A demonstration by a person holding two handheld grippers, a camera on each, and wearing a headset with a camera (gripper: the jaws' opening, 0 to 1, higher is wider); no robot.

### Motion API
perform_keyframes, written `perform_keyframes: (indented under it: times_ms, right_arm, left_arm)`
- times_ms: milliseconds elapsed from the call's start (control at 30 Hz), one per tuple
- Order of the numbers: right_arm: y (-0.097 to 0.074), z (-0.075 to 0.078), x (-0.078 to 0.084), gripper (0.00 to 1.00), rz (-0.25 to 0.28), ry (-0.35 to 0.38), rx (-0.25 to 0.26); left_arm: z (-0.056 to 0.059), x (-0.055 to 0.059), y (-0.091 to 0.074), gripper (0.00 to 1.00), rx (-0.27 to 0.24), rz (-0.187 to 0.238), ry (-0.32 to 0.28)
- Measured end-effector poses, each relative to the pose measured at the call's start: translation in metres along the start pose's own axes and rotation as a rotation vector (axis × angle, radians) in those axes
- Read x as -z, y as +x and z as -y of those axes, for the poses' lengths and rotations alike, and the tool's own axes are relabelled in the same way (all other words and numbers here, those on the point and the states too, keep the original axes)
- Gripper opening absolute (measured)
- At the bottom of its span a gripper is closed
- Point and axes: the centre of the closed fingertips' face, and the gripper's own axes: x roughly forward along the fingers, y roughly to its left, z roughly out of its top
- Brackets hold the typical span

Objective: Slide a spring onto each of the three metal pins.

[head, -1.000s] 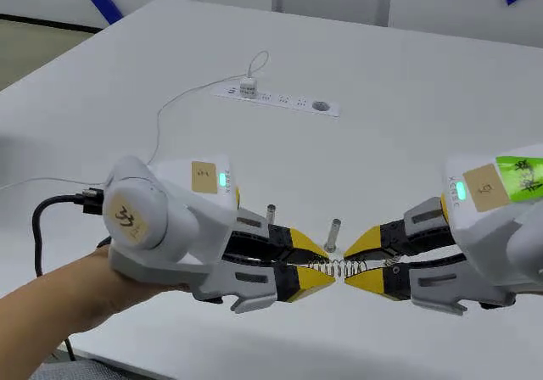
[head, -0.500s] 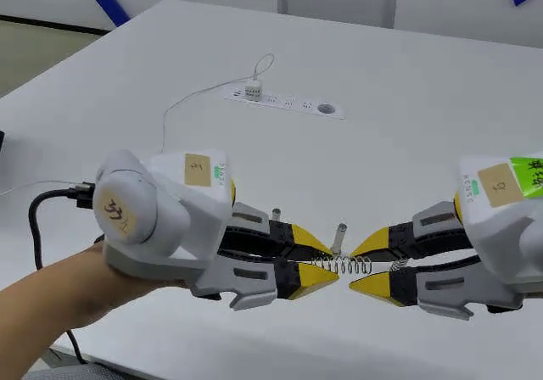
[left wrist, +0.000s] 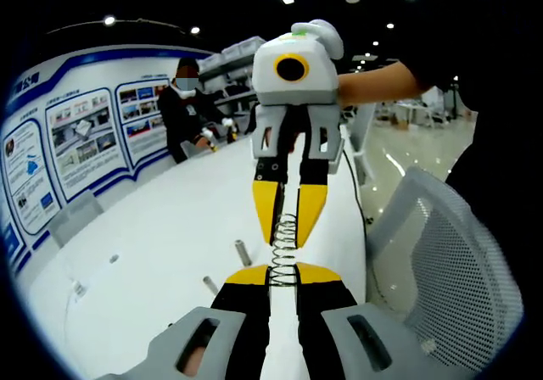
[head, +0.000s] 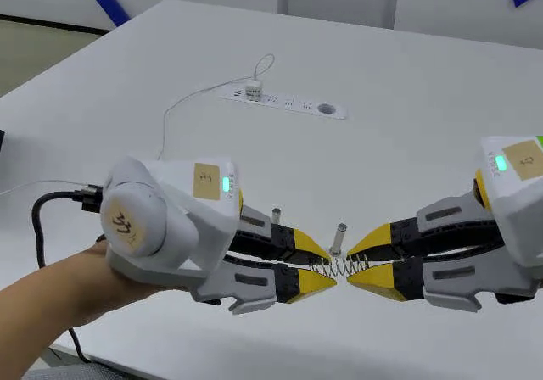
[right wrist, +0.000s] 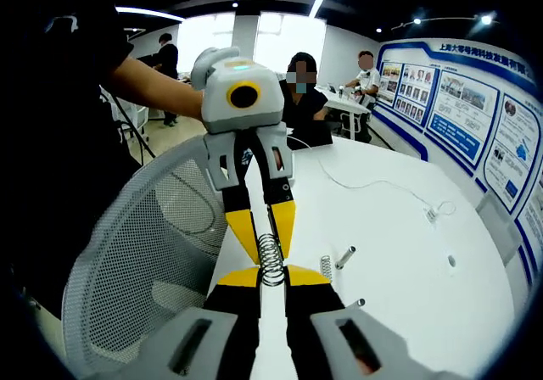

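White, smooth tabletop (head: 407,142) stretches open behind. Near its front edge a coiled wire spring (head: 339,267) spans level, its ends pinched by left gripper (head: 327,271) and right gripper (head: 352,272). Upright metal pins (head: 339,237) stand just behind, and a power strip (head: 288,104) lies farther back.

**Bench extras**

White table (head: 407,100) w/ power strip (head: 293,105) on top. Small white plug (head: 253,91) sits at strip's left end, thin white cord (head: 174,106) trailing off left. Grey mesh chair (left wrist: 458,261) beside table. Blue-framed wall boards (left wrist: 85,138). People (right wrist: 305,92) in bkgd.
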Motion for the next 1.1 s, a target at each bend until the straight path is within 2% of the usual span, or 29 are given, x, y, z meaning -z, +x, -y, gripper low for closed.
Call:
perform_keyframes:
  times_ms: [67, 167, 500, 800, 1033, 1100]
  right_arm:
    - [0.0, -0.001, -0.004, 0.1, 0.018, 0.006, -0.003]
    - [0.0, -0.003, -0.016, 0.1, 0.074, 0.039, -0.008]
    - [0.002, 0.001, -0.031, 0.1, 0.141, 0.075, 0.005]
    - [0.003, 0.007, -0.042, 0.1, 0.181, 0.138, 0.02]
    - [0.005, 0.01, -0.043, 0.1, 0.169, 0.143, 0.029]
    - [0.005, 0.012, -0.044, 0.1, 0.17, 0.152, 0.04]
  left_arm:
    - [-0.001, 0.0, 0.0, 0.1, -0.003, -0.004, 0.004]
    - [-0.002, 0.0, 0.0, 0.1, -0.007, -0.005, 0.007]
    - [-0.007, -0.004, -0.002, 0.1, -0.027, 0.008, -0.004]
    - [-0.009, -0.008, -0.001, 0.1, -0.035, 0.04, -0.058]
    - [-0.013, -0.007, -0.003, 0.1, -0.049, 0.041, -0.068]
    - [-0.016, -0.008, -0.005, 0.11, -0.064, 0.059, -0.104]
